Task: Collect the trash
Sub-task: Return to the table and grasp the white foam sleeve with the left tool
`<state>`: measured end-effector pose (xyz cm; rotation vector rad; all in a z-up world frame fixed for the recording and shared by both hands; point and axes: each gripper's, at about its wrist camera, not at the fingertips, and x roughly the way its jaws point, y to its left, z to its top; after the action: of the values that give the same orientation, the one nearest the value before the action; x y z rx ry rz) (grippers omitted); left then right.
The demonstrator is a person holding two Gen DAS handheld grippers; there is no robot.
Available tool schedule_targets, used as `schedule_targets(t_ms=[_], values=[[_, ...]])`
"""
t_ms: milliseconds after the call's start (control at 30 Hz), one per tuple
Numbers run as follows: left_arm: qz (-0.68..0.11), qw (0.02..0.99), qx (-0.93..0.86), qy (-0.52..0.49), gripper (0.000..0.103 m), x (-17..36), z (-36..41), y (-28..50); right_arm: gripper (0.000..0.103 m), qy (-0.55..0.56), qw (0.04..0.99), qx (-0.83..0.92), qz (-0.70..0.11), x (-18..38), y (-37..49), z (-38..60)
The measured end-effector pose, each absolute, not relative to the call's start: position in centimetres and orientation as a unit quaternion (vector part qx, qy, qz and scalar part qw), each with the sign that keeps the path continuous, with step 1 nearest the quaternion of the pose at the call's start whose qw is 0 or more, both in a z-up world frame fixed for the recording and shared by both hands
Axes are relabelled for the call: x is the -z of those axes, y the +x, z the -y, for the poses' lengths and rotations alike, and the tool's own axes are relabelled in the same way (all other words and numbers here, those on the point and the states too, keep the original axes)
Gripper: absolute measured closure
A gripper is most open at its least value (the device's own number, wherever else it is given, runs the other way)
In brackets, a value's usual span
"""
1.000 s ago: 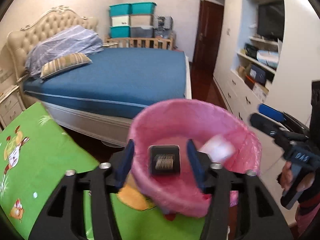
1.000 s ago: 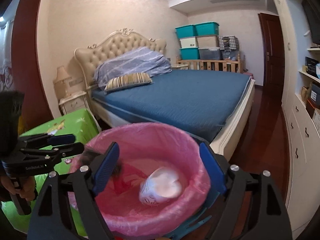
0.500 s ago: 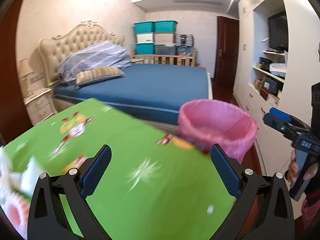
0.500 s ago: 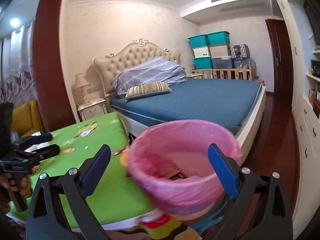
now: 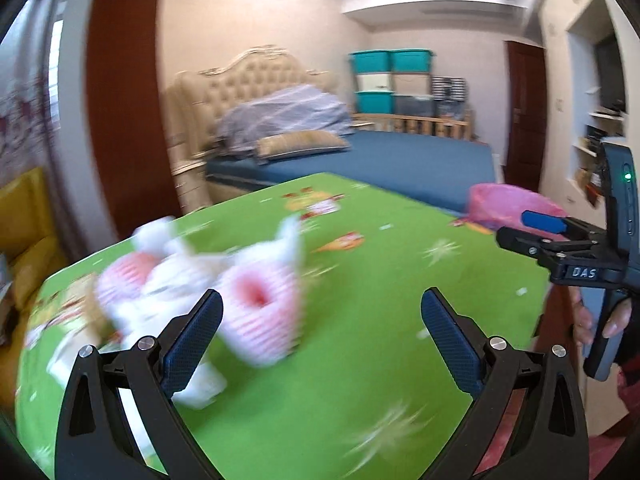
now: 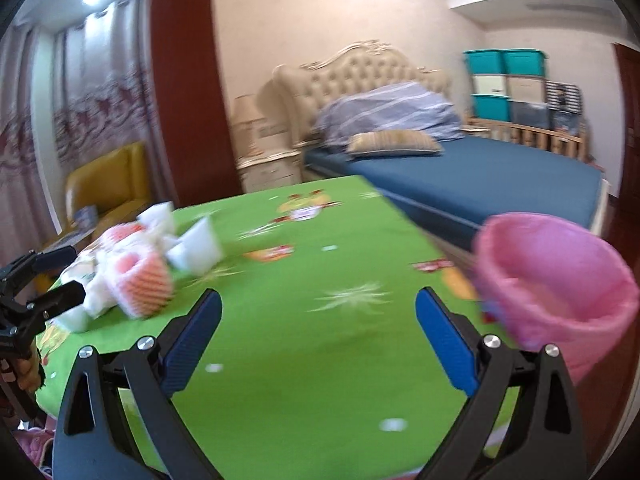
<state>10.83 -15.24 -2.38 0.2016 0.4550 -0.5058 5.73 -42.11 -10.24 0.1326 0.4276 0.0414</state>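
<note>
A blurred heap of trash (image 5: 192,280), white paper scraps and pink-and-white foam fruit nets, lies on the left part of the green table (image 5: 380,340). My left gripper (image 5: 320,336) hangs wide open over the table just right of the heap, with nothing between its fingers. In the right wrist view the same trash (image 6: 136,276) sits far left and my right gripper (image 6: 318,336) is open over bare green cloth. The pink-lined bin (image 6: 556,284) stands off the table's right edge. Each gripper also shows in the other's view: the right one (image 5: 532,228) and the left one (image 6: 36,276).
A blue bed (image 6: 480,172) with pillows stands beyond the table. A yellow armchair (image 6: 108,184) and a nightstand (image 6: 268,168) sit at the back left. Stacked storage boxes (image 5: 392,80) and a dark door (image 5: 524,108) are at the far wall. A hand (image 5: 600,324) holds the right gripper's handle.
Both grippers swung left from over the pink bin to over the green table. Their jaws widened after dropping their items into the bin. The trash heap has come into view.
</note>
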Motion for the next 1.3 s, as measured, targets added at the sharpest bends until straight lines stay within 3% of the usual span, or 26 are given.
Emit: schedule_targets(t_ms=[367,600,667,700,733,833,1033,1300], values=[[-0.257,0.958,0.109,0.069,0.009,4.4,3.4,10.3,0.014,0.019,0.965,-0.117,-0.233,9.9,8.9,30.3],[-0.3,0.949,0.087,0.04,0.009,6.1,3.5,13.2,0.015,0.0,0.959,-0.133,-0.251,10.3,9.3,28.3],[-0.319,0.944,0.073,0.041,0.009,6.9,3.7,14.2,0.019,-0.004,0.957,-0.137,-0.257,10.4,9.5,28.0],[-0.325,0.942,0.069,0.04,0.014,7.3,3.6,14.5,0.02,-0.007,0.956,-0.14,-0.26,10.4,9.7,27.7],[-0.33,0.941,0.07,0.039,0.026,7.5,3.5,14.7,0.02,-0.009,0.955,-0.143,-0.261,10.5,9.8,27.4],[-0.337,0.937,0.09,0.025,0.037,8.1,2.6,14.6,0.022,-0.016,0.95,-0.161,-0.267,10.5,10.1,26.1],[-0.281,0.956,0.077,0.043,0.038,6.3,0.3,11.5,0.03,-0.045,0.935,-0.207,-0.284,10.7,11.2,21.9],[-0.288,0.957,0.047,0.012,0.038,7.0,-3.9,10.0,0.038,-0.067,0.92,-0.23,-0.311,10.9,13.7,17.1]])
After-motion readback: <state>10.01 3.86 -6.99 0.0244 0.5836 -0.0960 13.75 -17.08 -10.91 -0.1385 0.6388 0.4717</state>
